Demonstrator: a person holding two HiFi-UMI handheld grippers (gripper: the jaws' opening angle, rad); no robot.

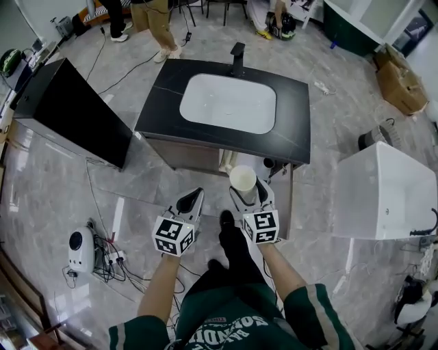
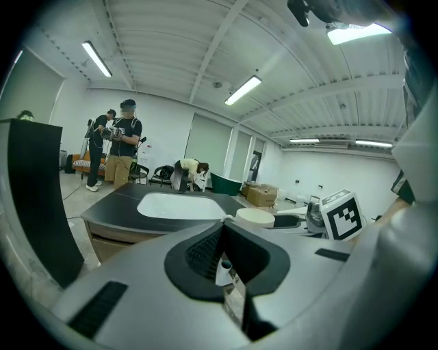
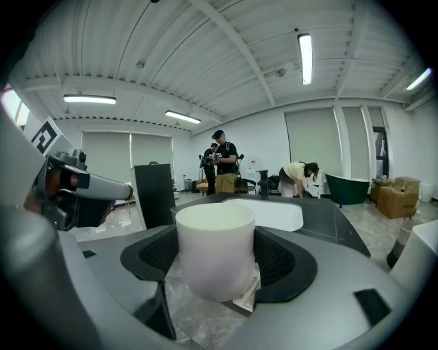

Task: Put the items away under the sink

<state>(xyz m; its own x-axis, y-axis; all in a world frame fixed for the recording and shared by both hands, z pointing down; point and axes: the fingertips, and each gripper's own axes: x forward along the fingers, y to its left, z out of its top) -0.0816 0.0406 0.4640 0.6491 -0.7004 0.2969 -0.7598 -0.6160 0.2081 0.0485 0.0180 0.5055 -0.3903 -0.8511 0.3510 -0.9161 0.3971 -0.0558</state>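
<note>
A white cup (image 1: 243, 180) stands upright between the jaws of my right gripper (image 1: 245, 193), which is shut on it just in front of the vanity. In the right gripper view the cup (image 3: 215, 256) fills the space between the dark pads. My left gripper (image 1: 191, 201) hangs beside it to the left, jaws together with nothing held. The black-topped sink vanity (image 1: 291, 140) with its white basin (image 1: 228, 102) lies straight ahead. Below the counter a pale bottle (image 1: 226, 161) and a dark item (image 1: 268, 164) show in the opening. The left gripper view also shows the cup (image 2: 254, 217).
A tall black panel (image 1: 75, 113) stands left of the vanity, a white box-shaped unit (image 1: 387, 191) to the right. A white device with cables (image 1: 83, 249) lies on the floor at my left. People (image 1: 154, 20) stand behind the sink; a cardboard box (image 1: 400, 82) sits far right.
</note>
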